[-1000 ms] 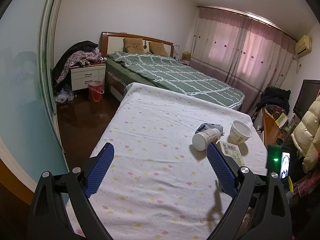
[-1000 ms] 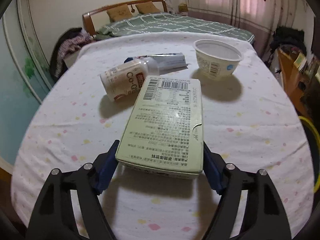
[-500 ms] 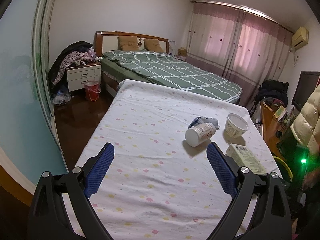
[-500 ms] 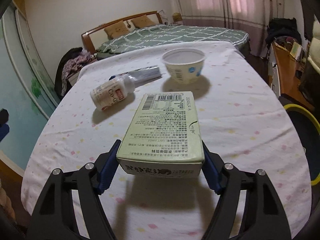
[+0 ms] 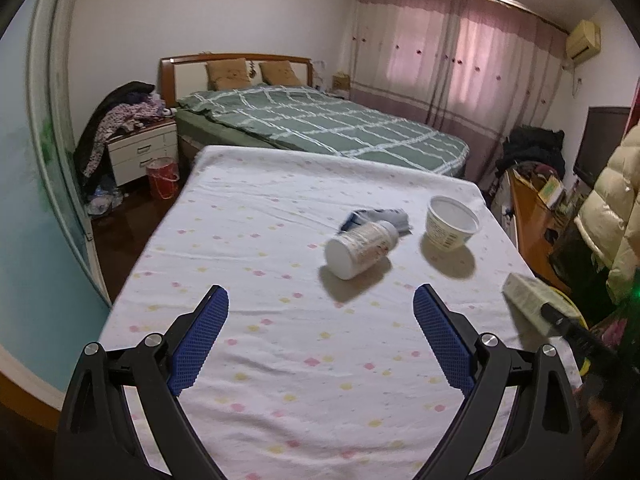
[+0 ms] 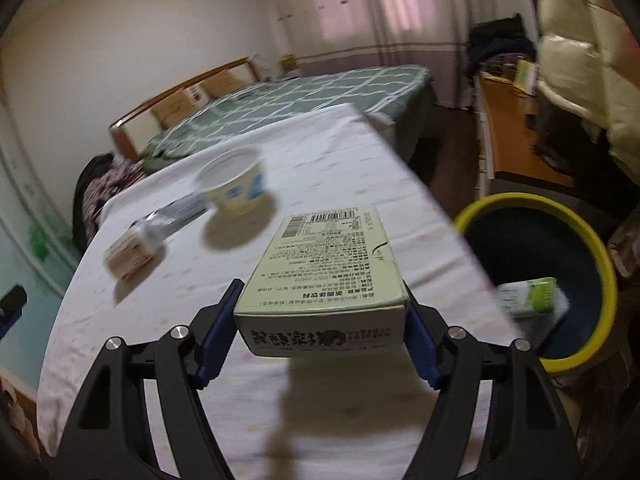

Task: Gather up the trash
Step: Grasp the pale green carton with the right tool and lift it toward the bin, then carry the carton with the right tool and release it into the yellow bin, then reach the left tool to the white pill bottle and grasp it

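Note:
My right gripper (image 6: 320, 320) is shut on a pale green carton box (image 6: 324, 268) and holds it above the table's right edge, beside a yellow-rimmed bin (image 6: 536, 280). The bin holds a green-and-white pack (image 6: 528, 298). The box also shows in the left wrist view (image 5: 528, 296). My left gripper (image 5: 320, 320) is open and empty above the cloth-covered table (image 5: 280, 344). On the table lie a white bottle (image 5: 360, 248) on its side, a crumpled blue wrapper (image 5: 380, 218) and an upright paper cup (image 5: 452, 222).
A green-quilted bed (image 5: 320, 128) stands behind the table. A nightstand (image 5: 140, 152) piled with clothes and a red bucket (image 5: 162, 178) stand at the left. A wooden desk (image 5: 532, 216) and a person in a cream puffer jacket (image 5: 612, 208) are at the right.
My right gripper has lifted the box and swung it right toward the bin. My left gripper has moved nearer the bottle and cup, still open.

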Available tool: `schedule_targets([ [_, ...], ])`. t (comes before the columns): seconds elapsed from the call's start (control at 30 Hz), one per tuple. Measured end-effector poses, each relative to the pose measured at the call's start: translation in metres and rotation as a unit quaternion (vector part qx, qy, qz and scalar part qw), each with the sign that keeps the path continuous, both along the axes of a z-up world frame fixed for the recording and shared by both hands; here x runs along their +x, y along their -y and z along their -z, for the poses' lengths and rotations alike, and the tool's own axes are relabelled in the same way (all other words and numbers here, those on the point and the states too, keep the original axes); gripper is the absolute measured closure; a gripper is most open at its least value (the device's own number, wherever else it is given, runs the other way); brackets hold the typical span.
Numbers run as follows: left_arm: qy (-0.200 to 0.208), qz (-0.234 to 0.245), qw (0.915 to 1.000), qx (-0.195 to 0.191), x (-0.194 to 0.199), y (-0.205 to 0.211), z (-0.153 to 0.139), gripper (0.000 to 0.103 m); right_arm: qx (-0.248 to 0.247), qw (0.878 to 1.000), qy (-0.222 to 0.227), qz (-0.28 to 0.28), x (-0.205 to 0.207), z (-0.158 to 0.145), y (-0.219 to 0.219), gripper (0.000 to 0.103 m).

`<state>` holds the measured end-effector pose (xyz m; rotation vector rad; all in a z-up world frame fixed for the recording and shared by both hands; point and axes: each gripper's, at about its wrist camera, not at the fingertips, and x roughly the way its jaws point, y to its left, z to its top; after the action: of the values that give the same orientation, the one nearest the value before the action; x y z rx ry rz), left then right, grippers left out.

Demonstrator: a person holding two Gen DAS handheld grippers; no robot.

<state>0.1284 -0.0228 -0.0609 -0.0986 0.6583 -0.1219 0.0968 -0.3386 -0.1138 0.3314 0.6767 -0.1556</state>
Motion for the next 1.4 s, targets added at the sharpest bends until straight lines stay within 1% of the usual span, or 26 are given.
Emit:
schedule_targets([
  [0.13,-0.003,0.017,0.9998,0.008,0.009,0.022,0.003,0.011,0.001,0.999,0.02,0.046,-0.014,-0.009,0.039,0.034],
  [0.33,-0.011,0.039,0.9991,0.014,0.023,0.049,0.006,0.011,0.002,0.993,0.031,0.113,-0.028,-0.012,0.093,0.034],
  [0.47,-0.017,0.049,0.9985,0.018,0.035,0.062,0.01,0.011,0.007,0.988,0.027,0.152,-0.033,-0.007,0.122,0.034],
  [0.57,-0.026,0.054,0.998,0.019,0.046,0.069,0.017,0.011,0.008,0.985,0.013,0.172,-0.032,0.0,0.132,0.033],
  [0.63,-0.032,0.055,0.9978,0.02,0.055,0.072,0.022,0.011,0.006,0.983,0.003,0.182,-0.031,0.005,0.136,0.031],
  [0.67,-0.036,0.054,0.9976,0.023,0.06,0.073,0.025,0.011,0.006,0.983,0.005,0.185,-0.031,0.007,0.136,0.028],
  [0.7,-0.039,0.053,0.9975,0.026,0.064,0.073,0.028,0.011,0.005,0.982,0.008,0.187,-0.032,0.008,0.134,0.022],
  [0.73,-0.042,0.053,0.9973,0.027,0.07,0.074,0.031,0.011,0.001,0.982,0.012,0.186,-0.031,0.007,0.132,0.021],
  [0.83,-0.057,0.045,0.9968,0.034,0.088,0.073,0.042,0.011,-0.007,0.985,0.017,0.174,-0.025,0.006,0.122,0.02],
  [1.0,-0.086,0.034,0.9953,0.03,0.118,0.067,0.056,0.011,-0.009,0.988,0.023,0.151,-0.014,0.006,0.106,0.019],
  [1.07,-0.091,0.021,0.9951,0.031,0.13,0.064,0.059,0.011,-0.012,0.989,0.024,0.145,-0.009,0.005,0.1,0.018],
  [1.2,-0.108,0.006,0.9939,0.02,0.144,0.06,0.062,0.011,-0.012,0.99,0.021,0.136,-0.003,0.005,0.095,0.017],
  [1.33,-0.114,-0.013,0.9932,0.02,0.153,0.065,0.063,0.011,-0.004,0.991,0.02,0.132,0.0,0.007,0.095,0.017],
  [1.4,-0.121,-0.025,0.9922,0.014,0.158,0.067,0.064,0.011,-0.002,0.991,0.019,0.13,0.001,0.007,0.095,0.017],
])
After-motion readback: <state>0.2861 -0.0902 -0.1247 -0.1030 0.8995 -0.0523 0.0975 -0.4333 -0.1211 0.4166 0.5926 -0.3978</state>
